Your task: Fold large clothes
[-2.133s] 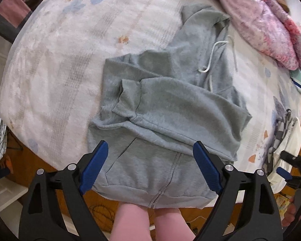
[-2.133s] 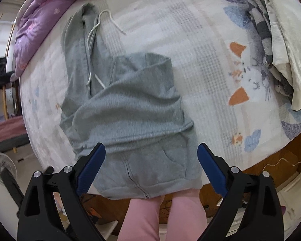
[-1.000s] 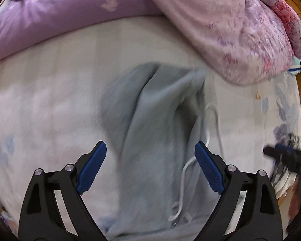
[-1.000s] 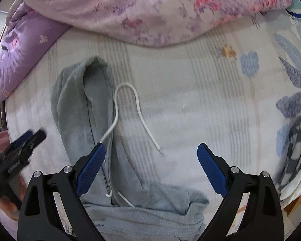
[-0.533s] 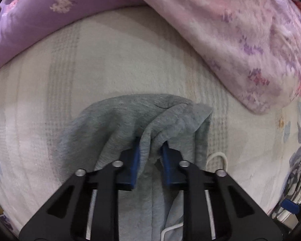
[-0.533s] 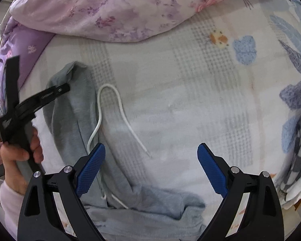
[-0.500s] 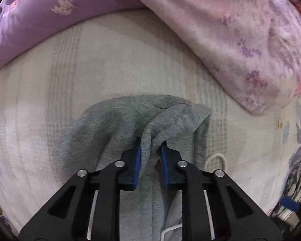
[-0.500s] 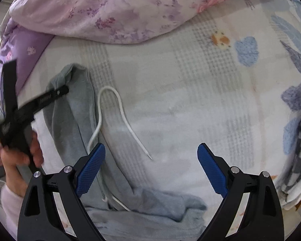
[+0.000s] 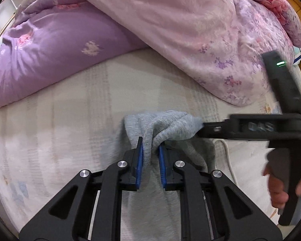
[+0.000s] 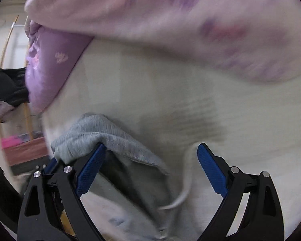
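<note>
On a pale cream, faintly checked bed sheet (image 9: 74,108) lies a grey fleece hooded sweatshirt (image 9: 162,124), its hood end bunched up near the middle of the left wrist view. The left gripper (image 9: 150,150), black with blue pads, has its two fingers pressed close together on a raised fold of that grey fabric, which stands up between the pads. From the right side of the same view the right gripper (image 9: 202,128) reaches in sideways, its black tip touching the edge of the bunched hood; part of the person's right hand (image 9: 279,184) wraps its handle.

In the right wrist view, which is blurred, the right gripper (image 10: 150,160) has its blue-padded fingers spread wide apart. The left finger (image 10: 90,170) sits under the lifted rim of the hood, and the grey fabric drapes over its tip. A white drawstring cord (image 10: 182,192) curls on the sheet between the two fingers, nearer the right one.

Behind the sweatshirt, along the far side of the bed, a purple quilt (image 9: 50,56) lies beside and partly under a heaped pink floral quilt (image 9: 190,32).
</note>
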